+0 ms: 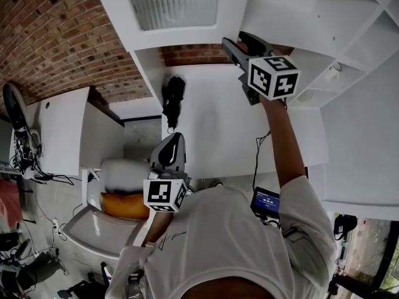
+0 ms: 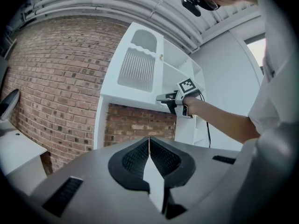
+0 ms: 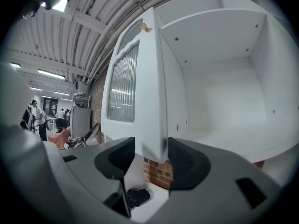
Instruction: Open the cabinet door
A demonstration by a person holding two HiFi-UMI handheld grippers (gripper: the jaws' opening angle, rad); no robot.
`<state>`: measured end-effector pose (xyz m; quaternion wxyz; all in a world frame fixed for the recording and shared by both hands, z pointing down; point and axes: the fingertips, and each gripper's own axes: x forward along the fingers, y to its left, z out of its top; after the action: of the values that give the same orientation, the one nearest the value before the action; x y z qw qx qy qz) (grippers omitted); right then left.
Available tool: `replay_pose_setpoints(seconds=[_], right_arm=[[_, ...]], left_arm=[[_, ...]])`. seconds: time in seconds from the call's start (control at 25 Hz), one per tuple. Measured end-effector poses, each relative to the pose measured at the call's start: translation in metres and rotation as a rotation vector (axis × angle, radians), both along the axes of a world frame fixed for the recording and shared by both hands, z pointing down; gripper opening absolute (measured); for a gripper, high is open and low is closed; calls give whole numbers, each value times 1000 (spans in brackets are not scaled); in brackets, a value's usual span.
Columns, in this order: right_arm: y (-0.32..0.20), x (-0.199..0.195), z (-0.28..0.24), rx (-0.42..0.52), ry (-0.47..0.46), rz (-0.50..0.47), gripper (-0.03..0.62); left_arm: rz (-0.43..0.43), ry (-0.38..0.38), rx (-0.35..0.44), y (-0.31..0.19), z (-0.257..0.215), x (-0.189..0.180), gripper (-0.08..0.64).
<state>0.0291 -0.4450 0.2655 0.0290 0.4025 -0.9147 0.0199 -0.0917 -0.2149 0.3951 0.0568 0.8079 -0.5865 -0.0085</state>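
The white cabinet door [image 3: 140, 87], with a ribbed glass panel, stands swung out from the empty white cabinet [image 3: 219, 92]. My right gripper [image 3: 150, 155] is open, its jaws set wide on either side of the door's lower edge, and neither pad presses on it. In the head view the right gripper [image 1: 232, 45] is at the door's [image 1: 174, 5] bottom corner on an outstretched arm. The left gripper view shows the door [image 2: 138, 69] and the right gripper [image 2: 161, 98] from the side. My left gripper [image 2: 149, 143] is shut with nothing in it, held low over the counter [image 1: 169, 151].
A white counter [image 1: 218, 136] runs below the cabinet with a black object [image 1: 173, 98] lying on it. A brick wall [image 1: 56, 36] is behind and left. Open white shelves [image 1: 368, 36] stand at the right. An orange cushion [image 1: 124, 205] lies on a seat lower left.
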Motion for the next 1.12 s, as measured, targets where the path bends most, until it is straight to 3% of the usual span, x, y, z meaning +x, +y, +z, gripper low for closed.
replay_pose_setpoints(seconds=[1.12], right_arm=[[9,-7,0,-3,-1,36,238]], left_arm=[[33,52,-24,8,5,-2,18]])
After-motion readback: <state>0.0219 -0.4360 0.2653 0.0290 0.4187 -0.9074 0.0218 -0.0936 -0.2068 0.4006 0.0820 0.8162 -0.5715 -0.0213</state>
